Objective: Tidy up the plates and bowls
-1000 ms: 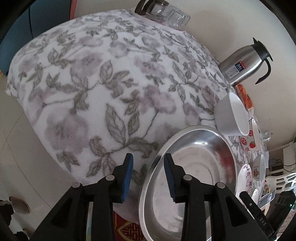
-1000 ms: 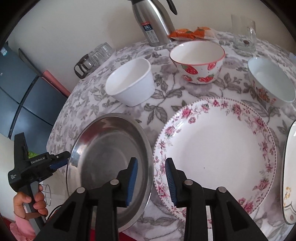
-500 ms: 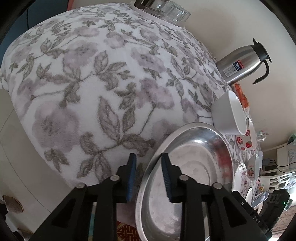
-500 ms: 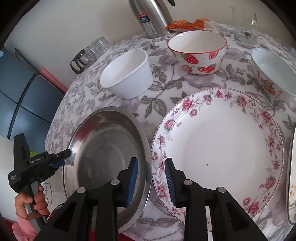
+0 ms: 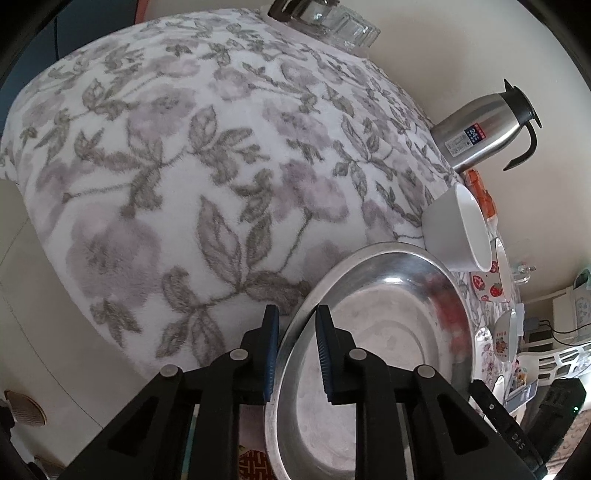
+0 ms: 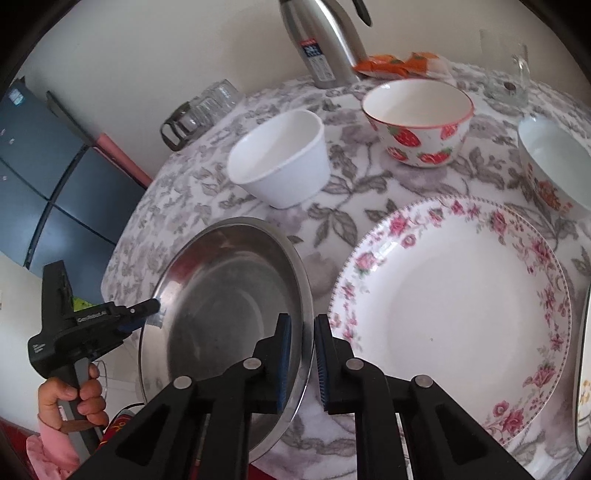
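Observation:
A round steel plate (image 5: 388, 350) (image 6: 229, 302) sits at the near edge of the flowered tablecloth, overhanging it. My left gripper (image 5: 295, 314) has the plate's left rim between its blue pads; its jaws are still closing and grip the rim. In the right wrist view that left gripper (image 6: 153, 304) touches the same rim, held by a person's hand (image 6: 70, 398). My right gripper (image 6: 303, 319) is shut on the plate's right rim. A pink-flowered plate (image 6: 454, 306) lies just to the right. Behind stand a white bowl (image 6: 280, 162) (image 5: 458, 229), a strawberry bowl (image 6: 417, 122) and a flowered bowl (image 6: 554, 158).
A steel thermos (image 6: 321, 40) (image 5: 484, 133), orange packets (image 6: 395, 62) and a glass mug (image 6: 506, 74) stand along the wall side. A holder of glasses (image 6: 199, 110) (image 5: 325, 18) sits at the far left. Another plate's edge (image 6: 583, 369) shows at the right border.
Both pairs of jaws have narrowed onto the steel plate's rim, one at each side. Neither hand has shifted much.

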A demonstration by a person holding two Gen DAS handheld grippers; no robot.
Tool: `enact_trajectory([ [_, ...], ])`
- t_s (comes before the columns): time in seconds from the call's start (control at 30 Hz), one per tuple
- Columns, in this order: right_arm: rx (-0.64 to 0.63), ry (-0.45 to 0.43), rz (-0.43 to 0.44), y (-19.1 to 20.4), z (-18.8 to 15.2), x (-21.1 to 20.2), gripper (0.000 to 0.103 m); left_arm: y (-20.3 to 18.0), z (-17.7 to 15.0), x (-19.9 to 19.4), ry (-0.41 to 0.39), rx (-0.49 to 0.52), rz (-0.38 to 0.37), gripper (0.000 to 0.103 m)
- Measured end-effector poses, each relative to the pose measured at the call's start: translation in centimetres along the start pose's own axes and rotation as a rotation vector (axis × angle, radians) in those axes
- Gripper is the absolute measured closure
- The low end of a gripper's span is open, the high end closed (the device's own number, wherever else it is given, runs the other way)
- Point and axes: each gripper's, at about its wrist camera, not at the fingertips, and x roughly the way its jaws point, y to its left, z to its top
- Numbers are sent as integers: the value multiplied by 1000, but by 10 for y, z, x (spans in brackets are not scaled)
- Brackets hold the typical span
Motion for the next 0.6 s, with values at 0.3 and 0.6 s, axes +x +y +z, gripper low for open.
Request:
enact_trajectory([
  [0.3, -14, -31, 14, 4, 1, -12, 89, -11, 0, -22, -56, 37, 14, 82],
  [0.6, 15, -106, 35, -9, 2, -42, 89, -48, -3, -46, -106, 92, 29, 82],
])
